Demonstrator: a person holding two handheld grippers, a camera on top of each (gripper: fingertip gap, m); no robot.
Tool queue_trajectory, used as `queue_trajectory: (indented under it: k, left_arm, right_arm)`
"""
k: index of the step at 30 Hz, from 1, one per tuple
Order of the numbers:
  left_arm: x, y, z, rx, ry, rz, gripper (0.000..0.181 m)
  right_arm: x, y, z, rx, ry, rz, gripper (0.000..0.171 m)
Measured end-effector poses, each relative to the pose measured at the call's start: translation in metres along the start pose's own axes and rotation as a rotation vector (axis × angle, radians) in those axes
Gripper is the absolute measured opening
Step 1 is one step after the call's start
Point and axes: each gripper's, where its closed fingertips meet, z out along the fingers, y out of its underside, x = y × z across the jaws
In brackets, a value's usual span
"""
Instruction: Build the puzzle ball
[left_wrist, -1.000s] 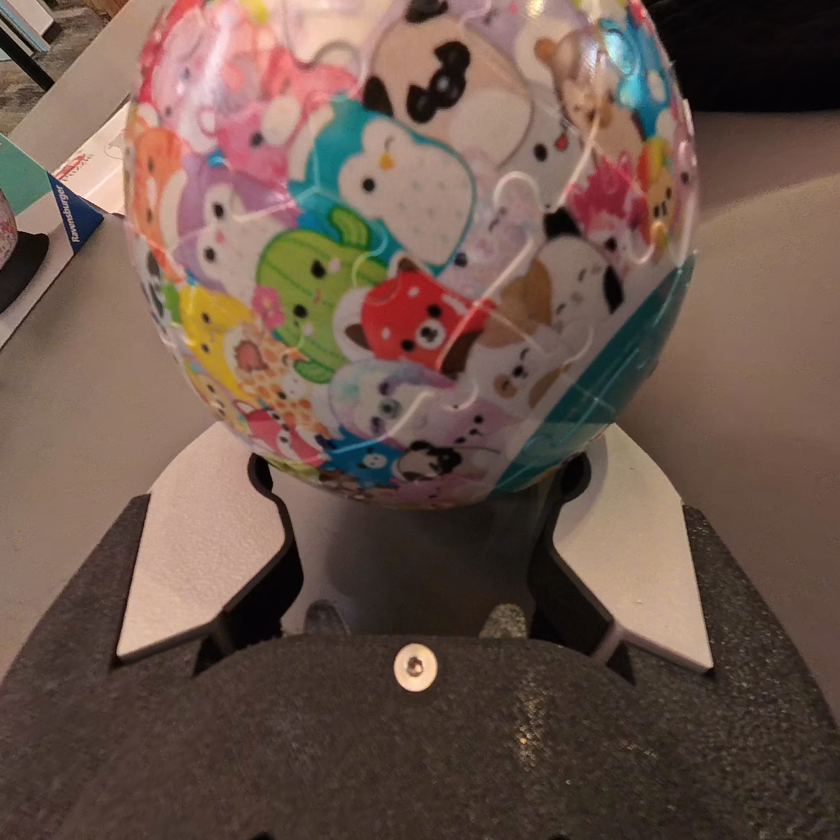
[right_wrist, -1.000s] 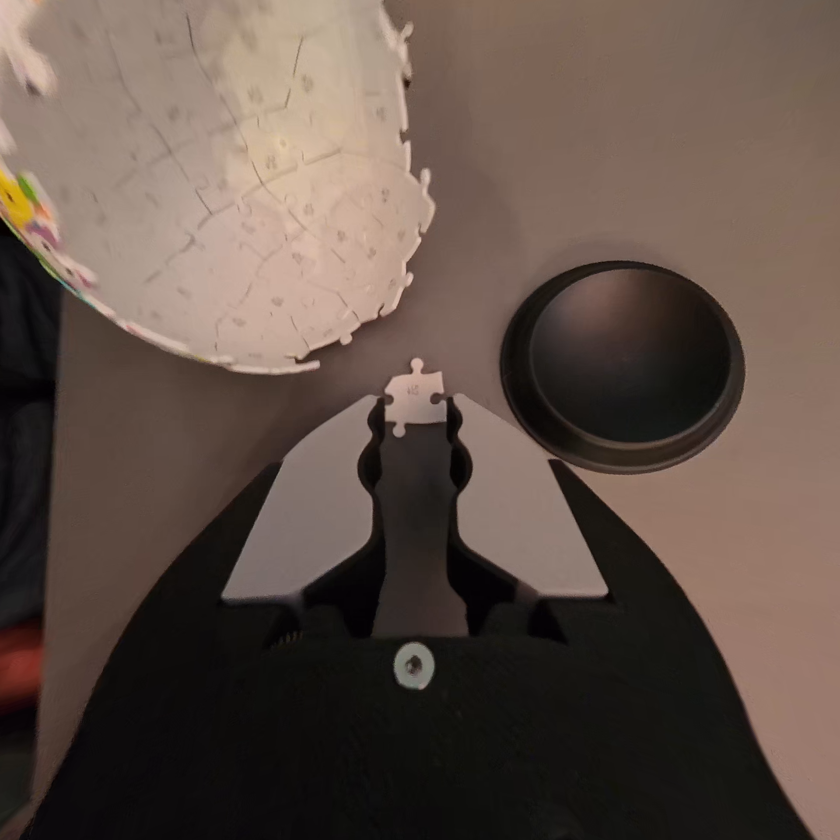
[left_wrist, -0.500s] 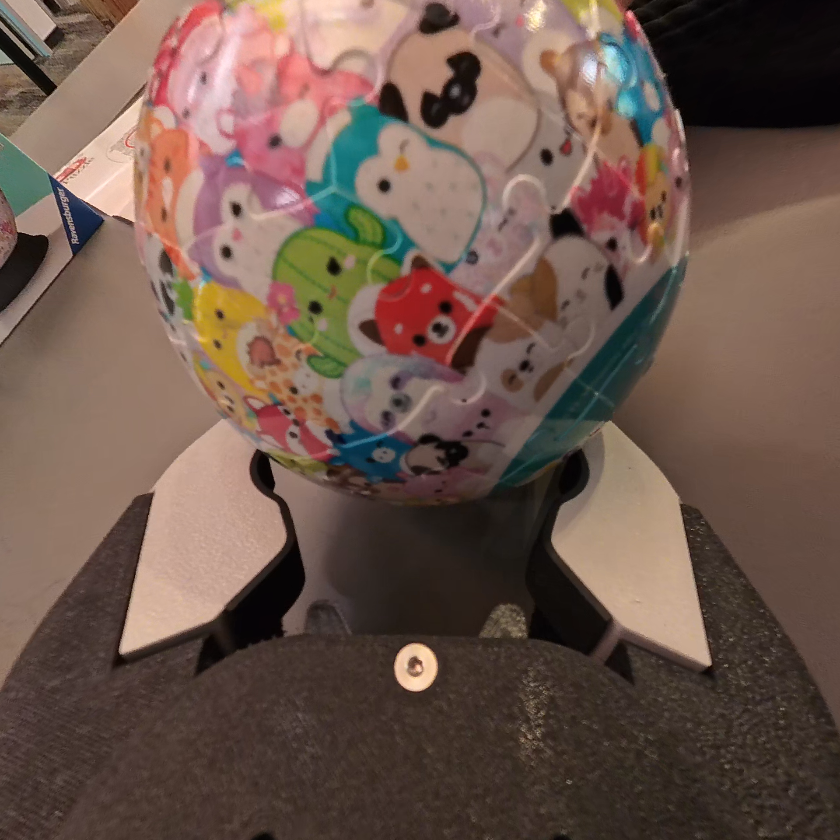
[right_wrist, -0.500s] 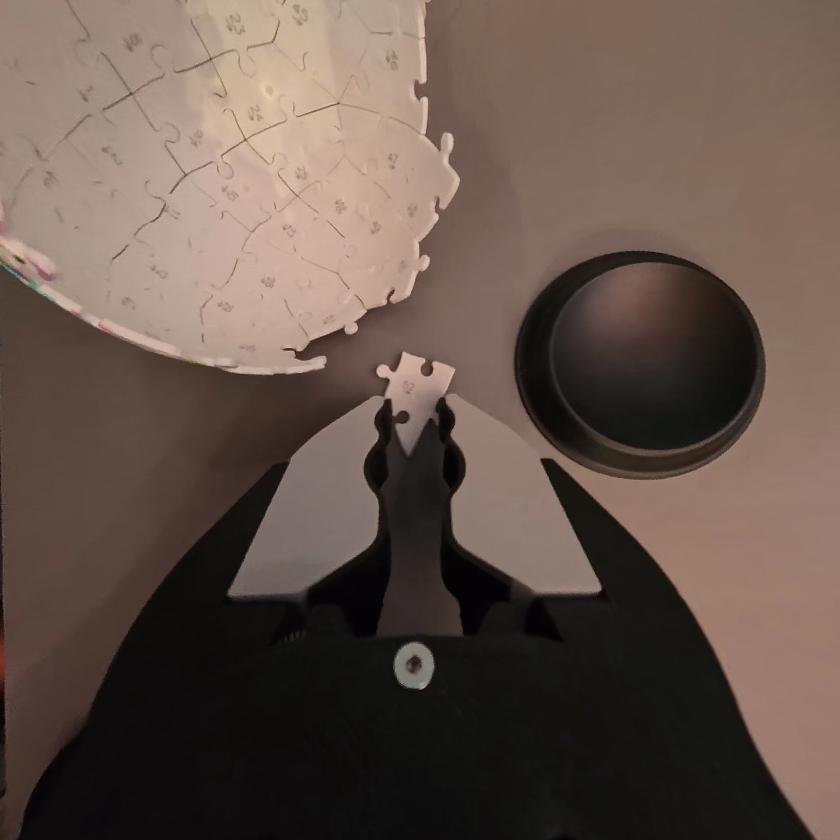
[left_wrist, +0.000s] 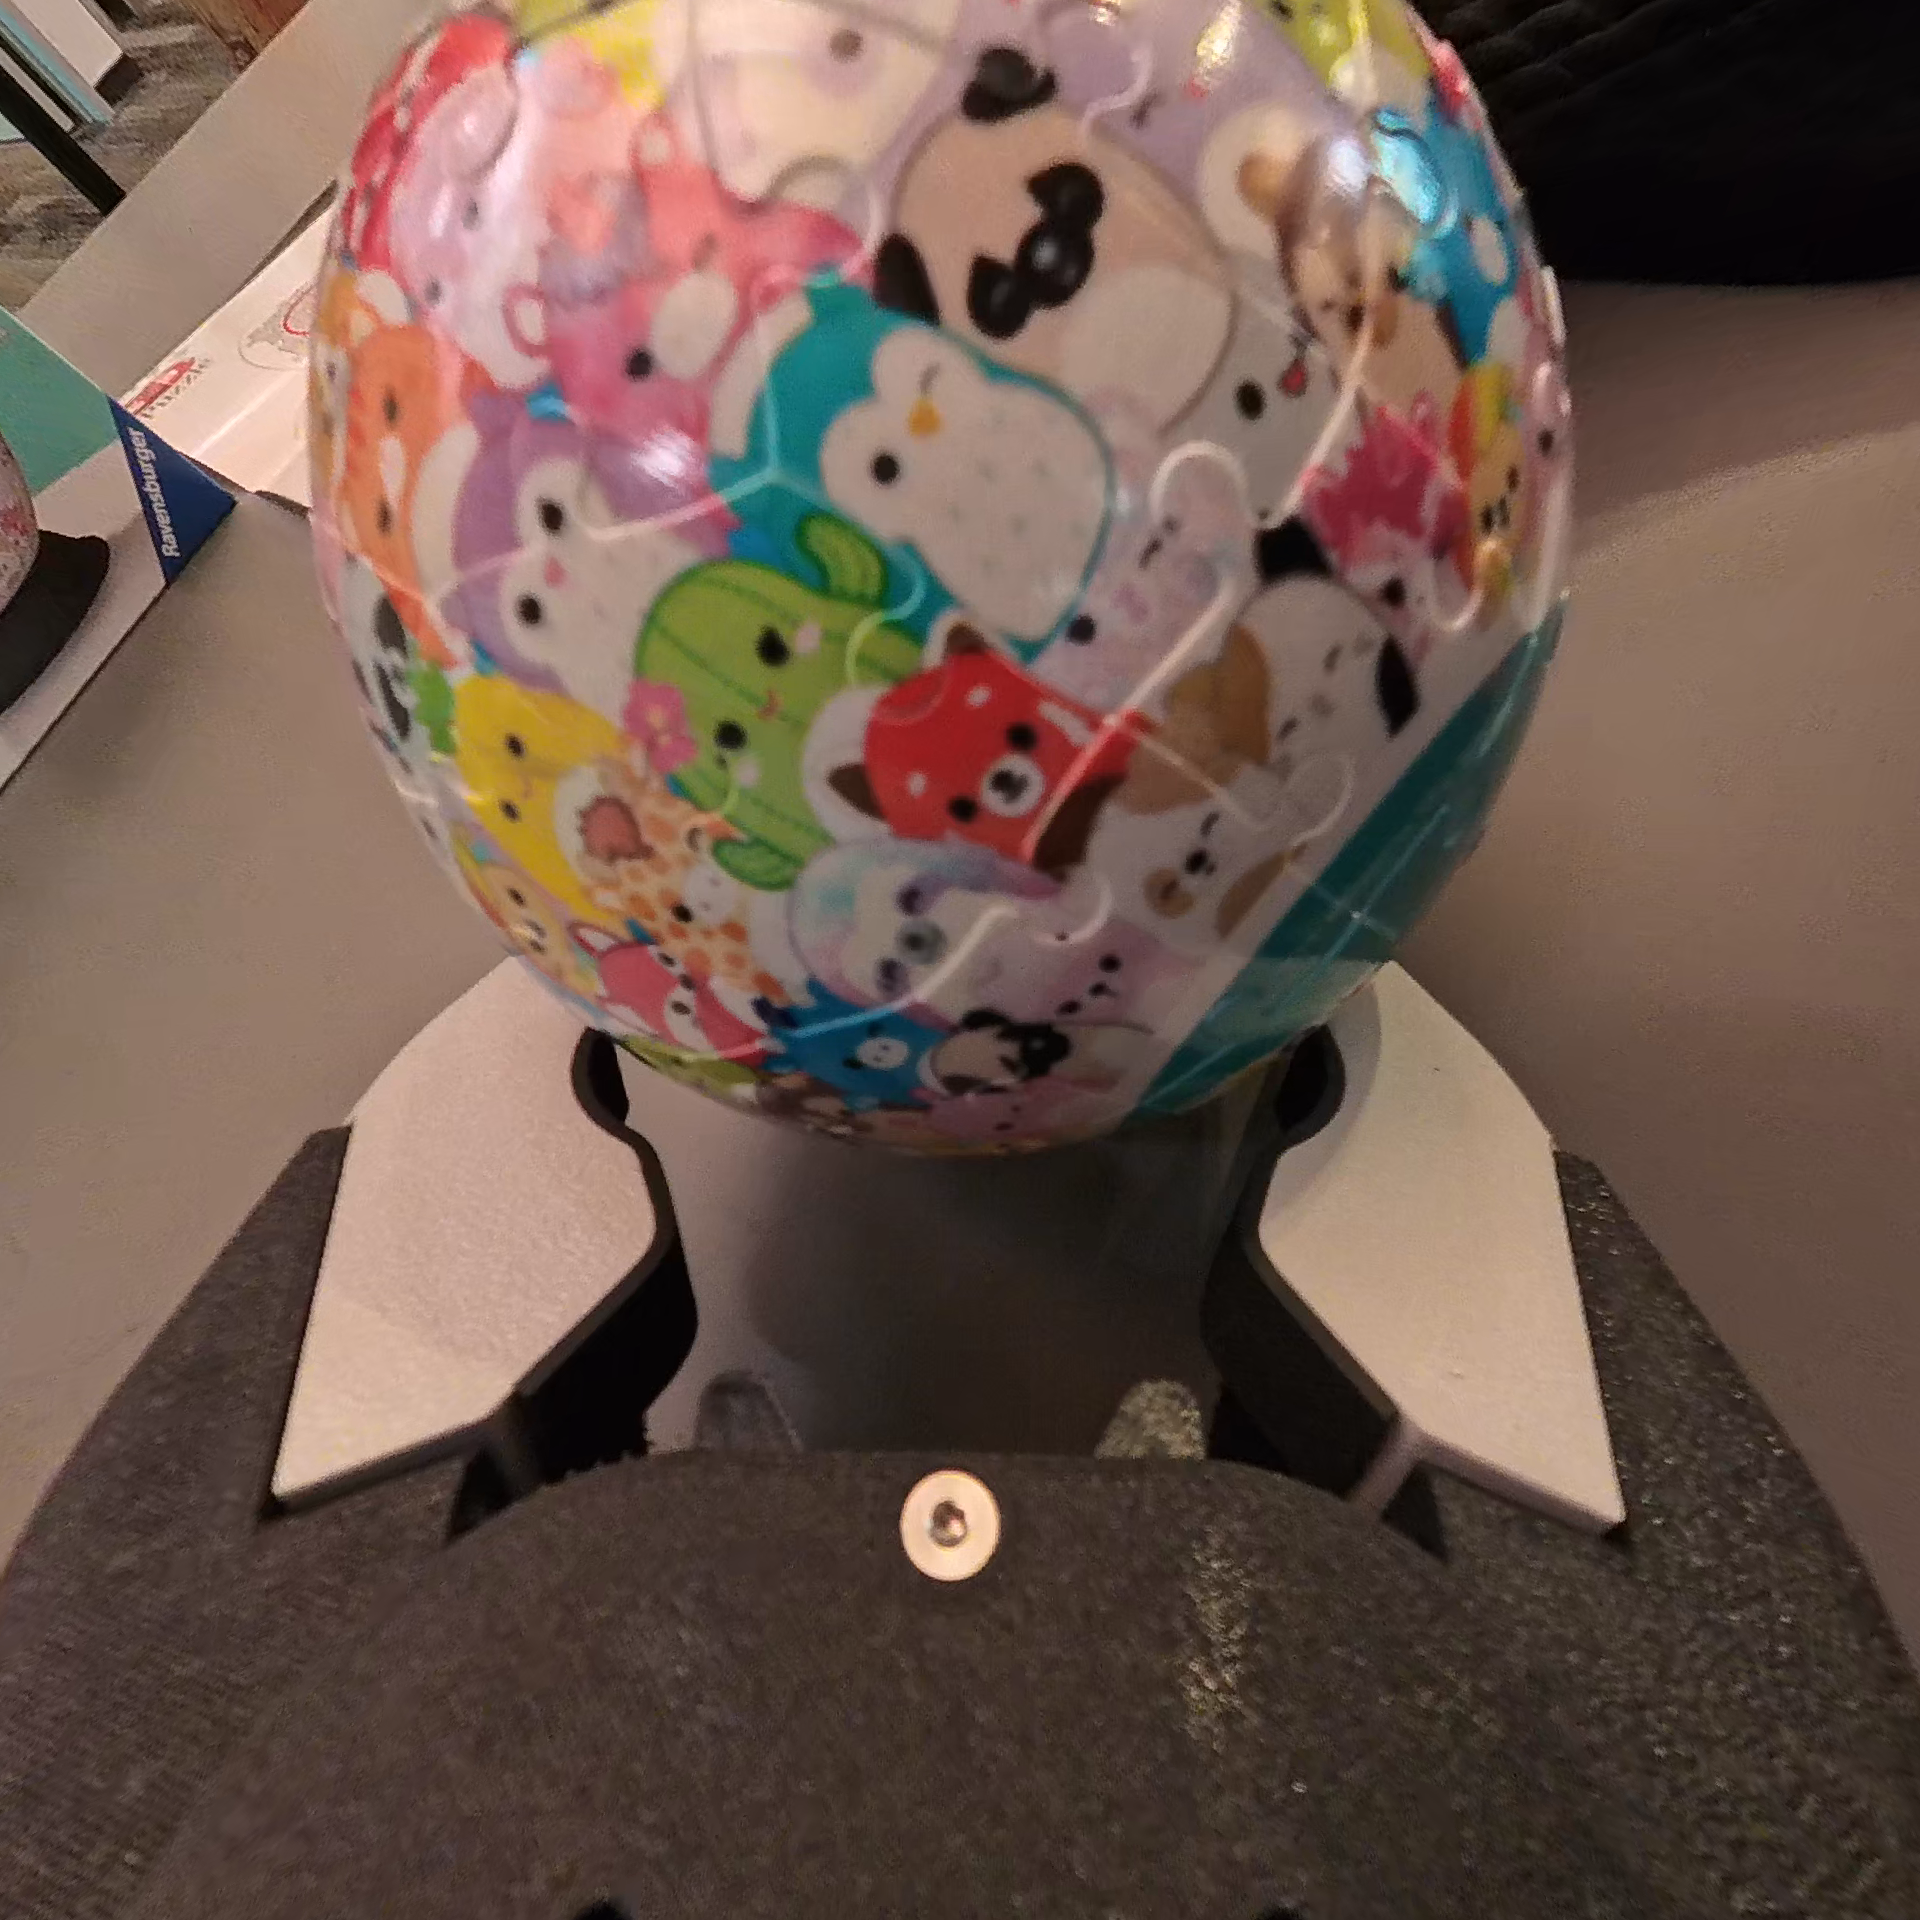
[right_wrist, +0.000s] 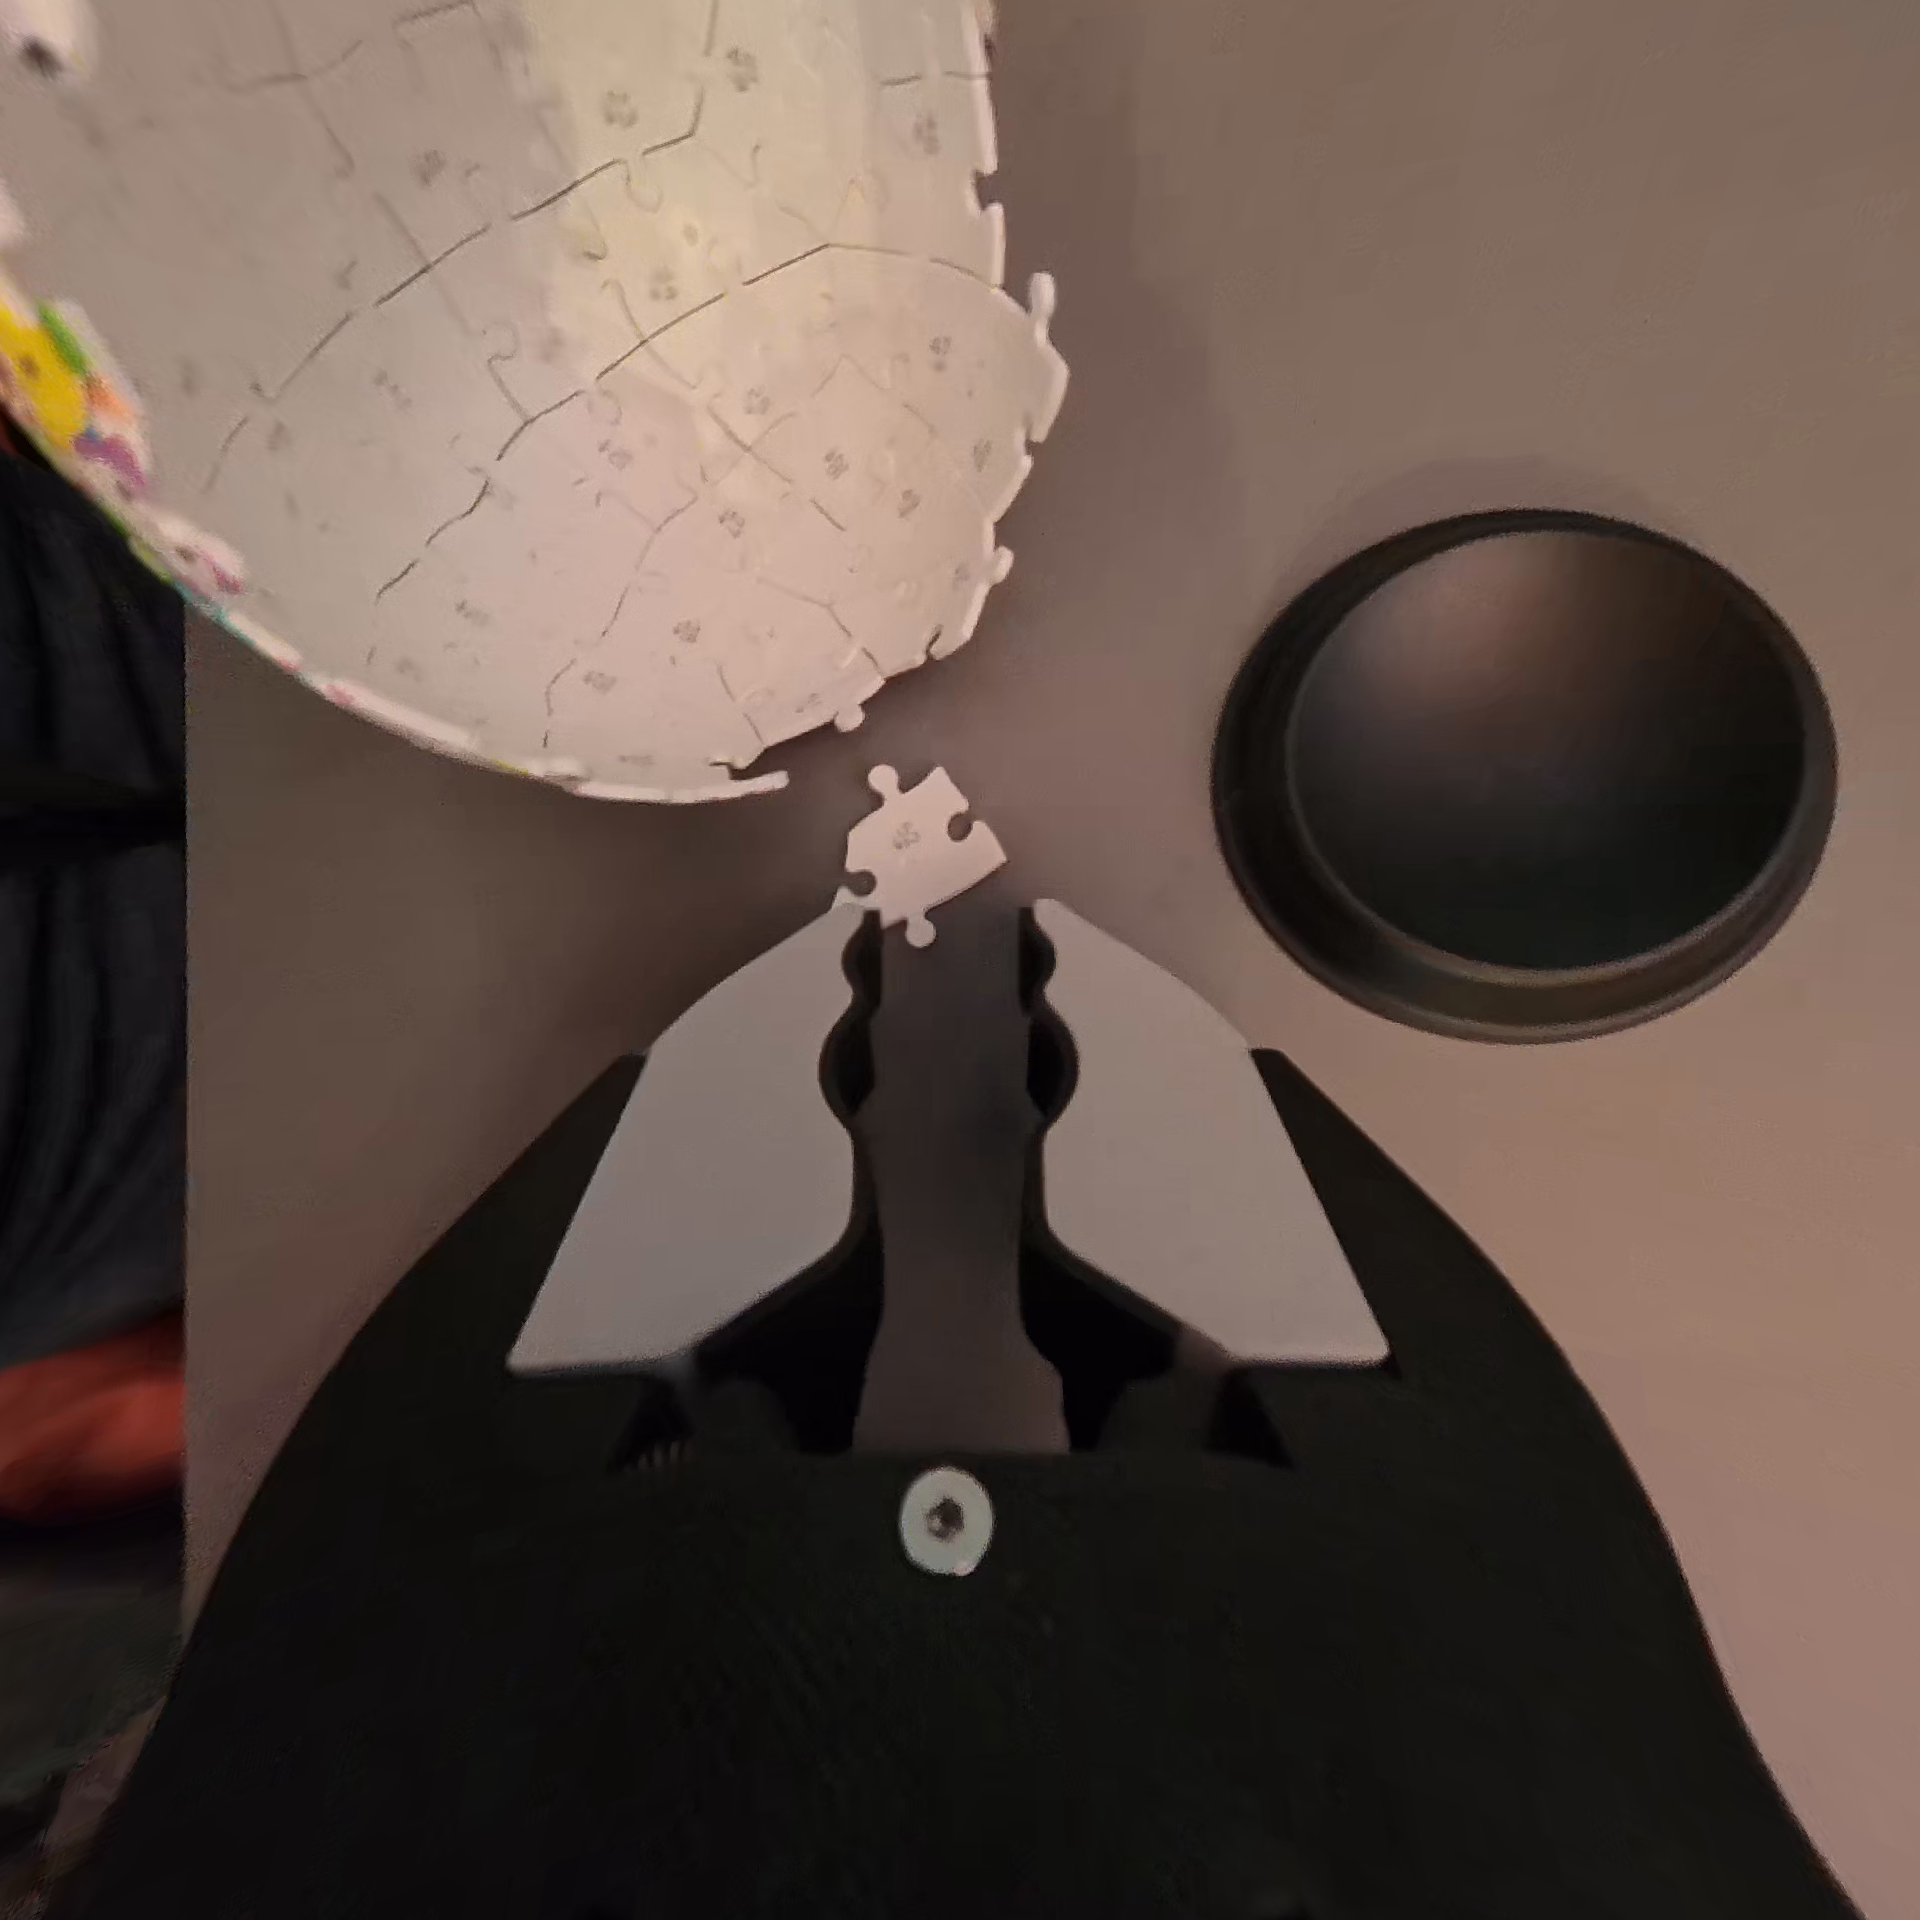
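1. The right tongs (right_wrist: 951, 914) stood narrowly parted; the loose puzzle piece (right_wrist: 920, 844) sat skewed at their tips, touching only the left finger, so I cannot tell whether it was gripped.
2. The left tongs (left_wrist: 951, 1049) were spread wide, cradling the puzzle ball (left_wrist: 935, 540) from below.
3. The ball's open rim (right_wrist: 790, 774) lay just up-left of the piece.
4. The black stand (right_wrist: 1522, 774) sat empty on the tabletop (right_wrist: 1455, 312).
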Motion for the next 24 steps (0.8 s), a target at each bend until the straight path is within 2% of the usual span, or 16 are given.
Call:
queue_trajectory:
  k: [6,12,16,24]
  left_arm:
    - [-0.001,-0.002,0.001,0.006,0.004,0.000,0.124]
    - [0.000,-0.004,0.002,0.007,0.006,0.004,0.124]
    - [0.001,-0.005,0.003,0.006,0.005,0.003,0.124]
    - [0.001,-0.008,0.003,0.010,0.003,0.008,0.124]
  right_arm:
    - [-0.005,-0.002,0.008,-0.003,-0.006,-0.090,0.050]
    - [-0.011,-0.002,0.012,-0.012,0.043,-0.095,0.058]
    - [-0.011,-0.004,0.013,0.005,0.085,-0.059,0.058]
    - [-0.006,-0.003,0.014,-0.004,0.149,-0.080,0.043]
